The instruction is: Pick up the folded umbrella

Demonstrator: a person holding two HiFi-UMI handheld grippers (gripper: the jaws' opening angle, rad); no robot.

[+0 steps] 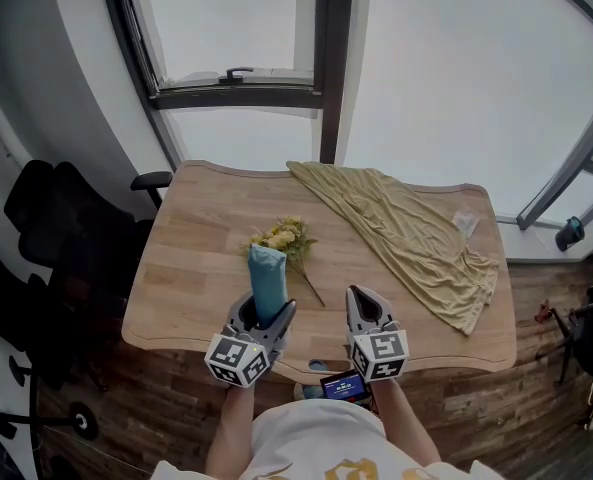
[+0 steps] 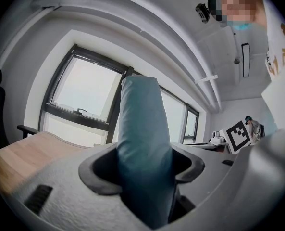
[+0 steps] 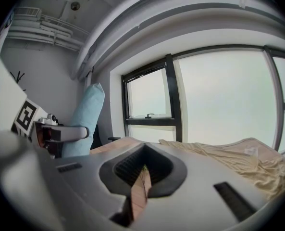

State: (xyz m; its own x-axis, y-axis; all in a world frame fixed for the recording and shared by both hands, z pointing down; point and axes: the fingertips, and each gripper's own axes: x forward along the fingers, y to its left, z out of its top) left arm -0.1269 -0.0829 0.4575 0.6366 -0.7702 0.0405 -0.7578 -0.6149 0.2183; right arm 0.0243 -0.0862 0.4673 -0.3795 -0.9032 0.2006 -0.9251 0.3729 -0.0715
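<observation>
- The left gripper (image 1: 264, 311) has its two grey jaws clamped on the folded umbrella (image 1: 267, 280). In the left gripper view the dark inner pads press into both sides of the umbrella (image 2: 143, 143).
- The umbrella is a soft, rounded tube of matte teal fabric, faintly creased, with a blunt closed end. It stands up out of the jaws, roughly in line with them.
- From the head view I see it over the near edge of the table (image 1: 191, 278), with its free end next to the flowers (image 1: 284, 236). I can't tell whether any part of it touches the wood.
- In the right gripper view the umbrella (image 3: 87, 120) shows at my left as a pale blue column rising past the left gripper's jaw.
- The right gripper (image 1: 368, 303) holds nothing. Its jaws are drawn together, with only a thin slit between the ribbed dark pads, and a sliver of the wood shows through it.
- The table is light wood with straight plank grain, a smooth top and a wavy far edge.
- A yellowish cloth (image 1: 416, 238) lies rumpled and folded across the right half of the table, trailing towards the near right corner.
- The flowers are a small bunch of yellow blooms on a thin stem, lying flat on the wood.
- A black office chair (image 1: 56, 223) stands to the left of the table.
</observation>
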